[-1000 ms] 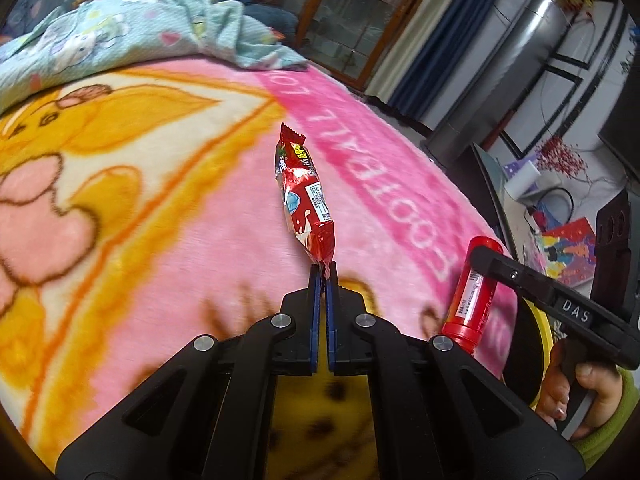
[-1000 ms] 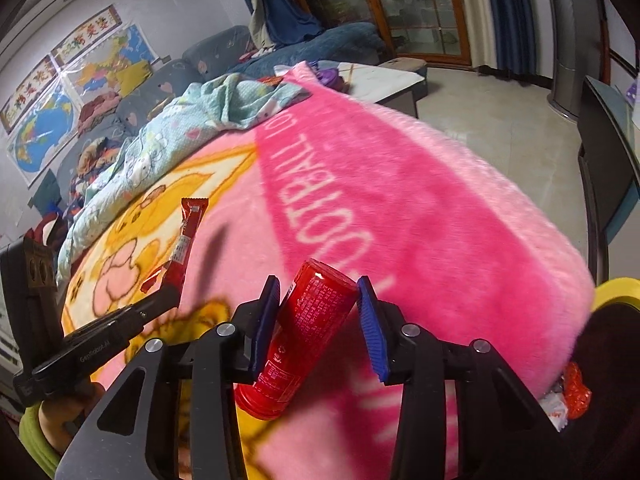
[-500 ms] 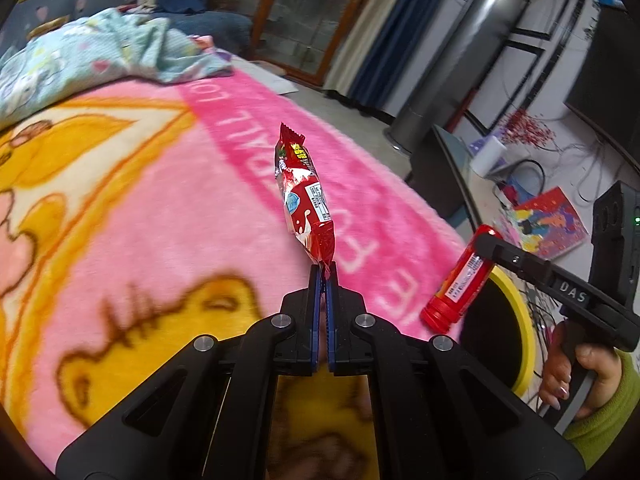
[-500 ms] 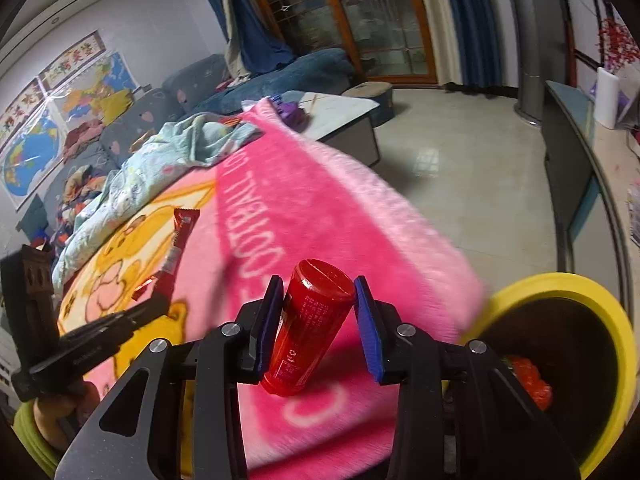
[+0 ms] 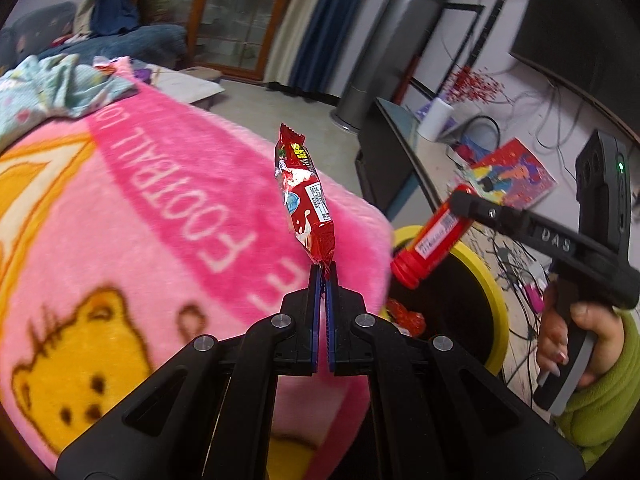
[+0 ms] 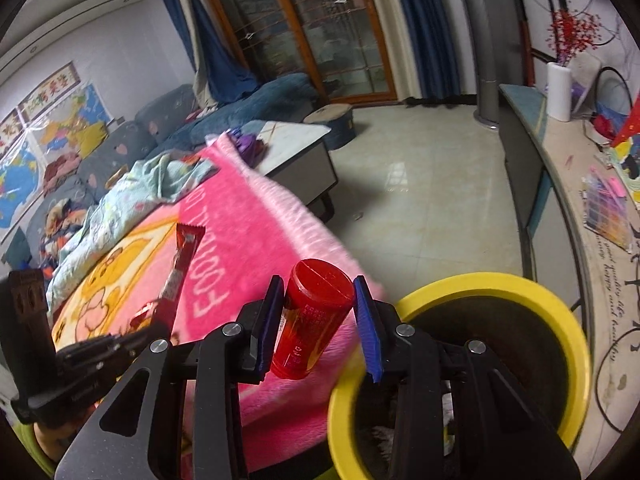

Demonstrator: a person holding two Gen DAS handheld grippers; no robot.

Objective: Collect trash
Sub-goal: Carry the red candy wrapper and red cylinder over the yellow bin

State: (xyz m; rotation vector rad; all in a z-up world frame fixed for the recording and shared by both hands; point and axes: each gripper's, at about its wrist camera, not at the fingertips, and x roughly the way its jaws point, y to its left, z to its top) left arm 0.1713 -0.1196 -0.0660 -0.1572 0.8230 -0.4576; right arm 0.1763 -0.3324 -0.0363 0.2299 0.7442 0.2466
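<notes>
left gripper (image 5: 323, 270) pinches a red wrapper (image 5: 306, 200), right gripper (image 6: 320, 308) clamps a red bottle (image 6: 312, 320) beside "football" blanket (image 5: 160, 208).

Red wrapper (image 5: 306, 204), red bottle (image 6: 314, 312), yellow-rimmed bin (image 6: 500, 284), pink bear-patterned blanket (image 5: 120, 240).

Left tool (image 5: 323, 276): black linkage arms, silver screws at the pivots, blue pads. Right tool (image 6: 316, 308): same build, "DAS" embossed on its side, green light on the rear block. Green sleeve (image 5: 600, 396) behind its handle.
</notes>
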